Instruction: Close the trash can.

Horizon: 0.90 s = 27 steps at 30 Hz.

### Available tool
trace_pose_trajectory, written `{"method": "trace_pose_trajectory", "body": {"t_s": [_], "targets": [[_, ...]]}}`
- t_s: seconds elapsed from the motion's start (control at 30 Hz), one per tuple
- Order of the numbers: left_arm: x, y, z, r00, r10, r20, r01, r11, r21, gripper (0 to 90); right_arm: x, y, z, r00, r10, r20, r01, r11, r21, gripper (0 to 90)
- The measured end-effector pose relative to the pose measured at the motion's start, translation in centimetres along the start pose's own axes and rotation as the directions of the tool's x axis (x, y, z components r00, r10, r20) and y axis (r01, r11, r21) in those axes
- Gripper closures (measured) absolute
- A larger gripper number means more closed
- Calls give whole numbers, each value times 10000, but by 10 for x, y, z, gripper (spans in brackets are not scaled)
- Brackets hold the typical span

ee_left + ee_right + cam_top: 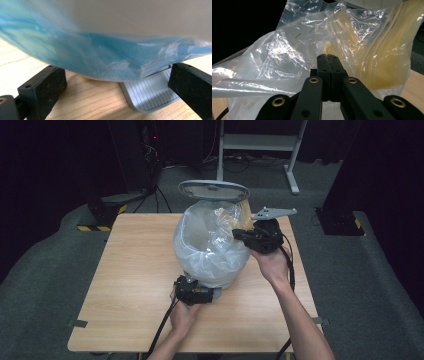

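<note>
A round bin (210, 250) lined with a clear plastic bag (220, 227) stands on the wooden table (135, 270), its grey lid (214, 191) tipped up at the back. My right gripper (237, 234) is at the bin's right rim, shut on the bag's crinkled film (294, 55); in the right gripper view its jaws (328, 57) meet on a fold next to a yellowish patch (384, 57). My left gripper (200, 295) lies low at the bin's front base. Its jaws stand wide apart (115, 73), with the grey ribbed pedal (150, 95) between them, near the right jaw and untouched.
The bin sits slightly right of the table's middle, with bare wood to its left and front. Behind the table a white metal frame (260, 142) stands on the grey floor. Black stands with yellow-striped feet flank the table at back left (102, 212) and back right (340, 220).
</note>
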<state>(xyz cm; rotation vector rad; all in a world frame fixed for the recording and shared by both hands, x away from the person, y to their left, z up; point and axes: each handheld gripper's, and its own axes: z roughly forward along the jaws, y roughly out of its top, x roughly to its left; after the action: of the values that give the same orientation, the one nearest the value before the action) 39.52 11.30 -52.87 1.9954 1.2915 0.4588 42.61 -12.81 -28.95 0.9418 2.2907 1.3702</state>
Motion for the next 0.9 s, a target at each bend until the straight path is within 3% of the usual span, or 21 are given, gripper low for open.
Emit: {"method": "trace_pose_trajectory", "body": {"t_s": [0.13, 0.17, 0.2, 0.23, 0.3, 0.33, 0.53, 0.57, 0.6, 0.63, 0.8, 0.83, 0.9], "targets": [[0, 0, 0, 10000, -11, -1, 11, 10000, -9, 18, 2, 3, 6, 10000, -32, -69, 32, 10000, 41, 893], [-2, 0, 2, 9993, -373, 20, 374, 9989, -297, 19, 2, 4, 8, 10000, -6, -96, 7, 10000, 59, 893], [-1, 0, 0, 10000, -85, 2, 85, 9999, -72, 18, 2, 4, 10, 9999, -4, -132, 5, 10000, 79, 893], [-3, 0, 2, 9992, -403, 20, 404, 9987, -322, 18, 2, 5, 12, 9999, -9, -149, 10, 10000, 95, 893], [-3, 0, 3, 9987, -507, 29, 508, 9979, -404, 18, 3, 6, 15, 9998, -5, -175, 7, 9999, 129, 893], [-1, 0, 1, 9999, -156, 3, 156, 9998, -130, 19, 3, 7, 17, 9998, 9, -197, -6, 9999, 159, 893], [0, 0, 0, 10000, -84, 22, 84, 9999, -71, 19, 5, 12, 23, 9996, 2, -296, 3, 9998, 184, 892], [-4, 0, 3, 9978, -656, 57, 658, 9964, -527, 18, 5, 12, 24, 9995, -4, -314, 11, 9998, 211, 892], [-3, 0, 2, 9991, -419, 47, 421, 9985, -337, 19, 6, 14, 26, 9994, -4, -346, 13, 9997, 244, 892], [-7, 0, 5, 9948, -1019, 79, 1022, 9914, -812, 18, 7, 14, 27, 9993, -60, -365, 69, 9997, 235, 891], [-3, 0, 2, 9993, -383, 16, 383, 9988, -308, 18, 10, 17, 35, 9990, -108, -434, 123, 9993, 341, 890], [-4, 0, 3, 9985, -544, 39, 545, 9976, -437, 19, 10, 17, 36, 9989, -121, -443, 137, 9992, 373, 889], [-3, 0, 3, 9988, -494, 31, 495, 9980, -398, 19, 11, 18, 39, 9989, -110, -453, 130, 9990, 436, 889]]}}
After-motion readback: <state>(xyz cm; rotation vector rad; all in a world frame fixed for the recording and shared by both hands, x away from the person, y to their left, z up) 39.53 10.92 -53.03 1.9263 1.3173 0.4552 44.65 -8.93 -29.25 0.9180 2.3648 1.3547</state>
